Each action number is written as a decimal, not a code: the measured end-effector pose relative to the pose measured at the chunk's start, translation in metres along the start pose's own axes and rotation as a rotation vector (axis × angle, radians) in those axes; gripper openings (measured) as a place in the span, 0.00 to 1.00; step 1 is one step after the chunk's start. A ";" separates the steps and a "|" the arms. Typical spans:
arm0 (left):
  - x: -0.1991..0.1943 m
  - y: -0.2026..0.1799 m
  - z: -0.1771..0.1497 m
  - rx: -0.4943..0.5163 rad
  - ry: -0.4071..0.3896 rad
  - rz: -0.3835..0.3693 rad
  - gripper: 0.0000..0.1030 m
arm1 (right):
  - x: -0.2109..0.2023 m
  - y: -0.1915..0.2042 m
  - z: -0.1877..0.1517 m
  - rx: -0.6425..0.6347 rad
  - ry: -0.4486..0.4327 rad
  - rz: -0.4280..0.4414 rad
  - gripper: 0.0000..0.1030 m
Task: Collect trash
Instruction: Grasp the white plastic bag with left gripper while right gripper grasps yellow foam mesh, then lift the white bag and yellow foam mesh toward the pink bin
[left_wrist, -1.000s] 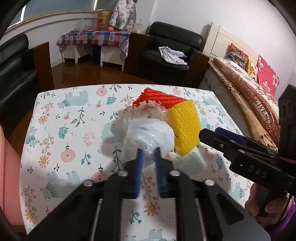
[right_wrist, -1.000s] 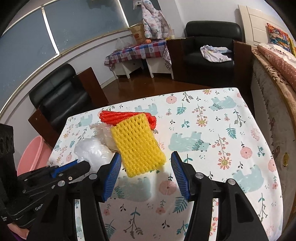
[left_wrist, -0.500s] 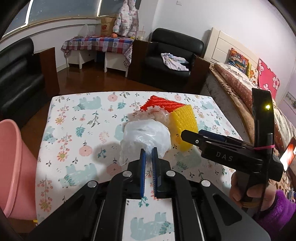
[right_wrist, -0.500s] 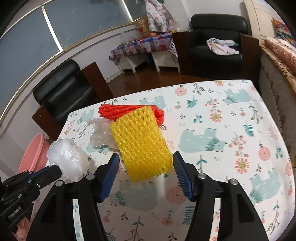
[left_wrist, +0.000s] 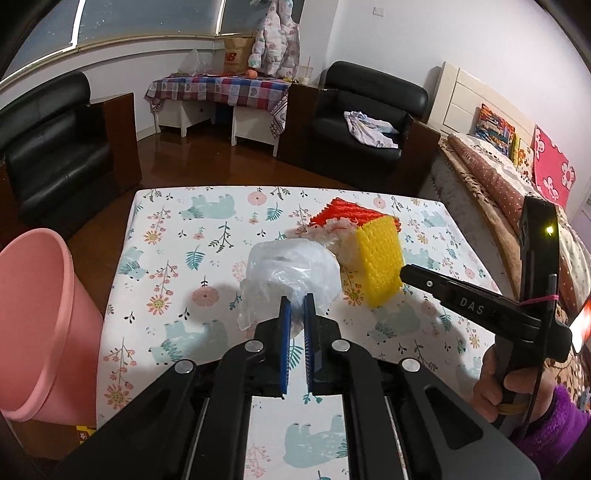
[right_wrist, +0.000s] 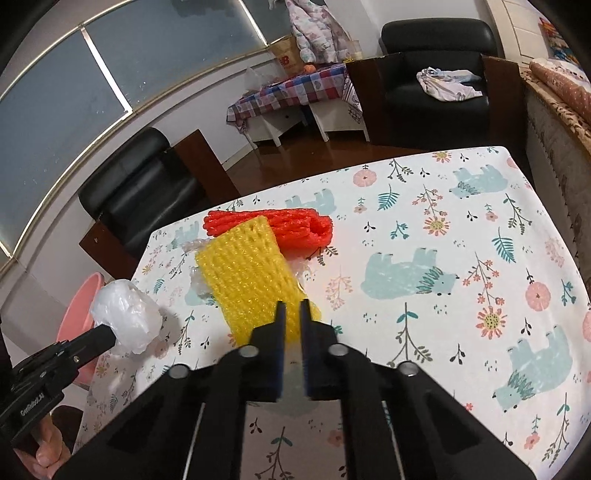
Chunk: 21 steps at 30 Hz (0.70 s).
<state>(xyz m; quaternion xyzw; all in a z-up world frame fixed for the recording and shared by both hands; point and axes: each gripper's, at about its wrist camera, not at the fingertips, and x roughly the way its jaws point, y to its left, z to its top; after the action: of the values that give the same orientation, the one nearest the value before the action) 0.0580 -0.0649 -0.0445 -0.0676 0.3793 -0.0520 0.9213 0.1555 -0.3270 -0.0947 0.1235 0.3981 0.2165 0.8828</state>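
My left gripper is shut on a crumpled clear plastic bag and holds it above the table; the bag also shows in the right wrist view. My right gripper is shut on the near edge of a yellow foam net, which tilts up off the table. A red foam net lies behind it. A crumpled clear wrap sits between the nets. A pink bin stands left of the table.
The table has a floral bear-print cloth. Black armchairs and a wooden floor lie beyond it. A bed runs along the right side.
My left gripper has lifted the plastic bag and drawn back toward the left. My right gripper has moved forward and closed on the yellow foam net.
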 end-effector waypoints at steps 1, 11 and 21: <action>-0.001 0.000 0.000 0.003 -0.001 0.001 0.06 | -0.003 -0.001 -0.001 0.003 -0.005 -0.003 0.02; -0.011 0.019 -0.008 -0.039 -0.003 0.015 0.06 | -0.001 0.020 0.008 -0.094 -0.021 -0.014 0.62; -0.015 0.028 -0.007 -0.089 -0.014 0.016 0.06 | 0.023 0.020 0.005 -0.112 0.062 -0.032 0.14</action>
<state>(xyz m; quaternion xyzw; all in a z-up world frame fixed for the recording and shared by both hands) 0.0438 -0.0354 -0.0443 -0.1058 0.3752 -0.0272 0.9205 0.1678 -0.2986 -0.0985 0.0606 0.4146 0.2281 0.8788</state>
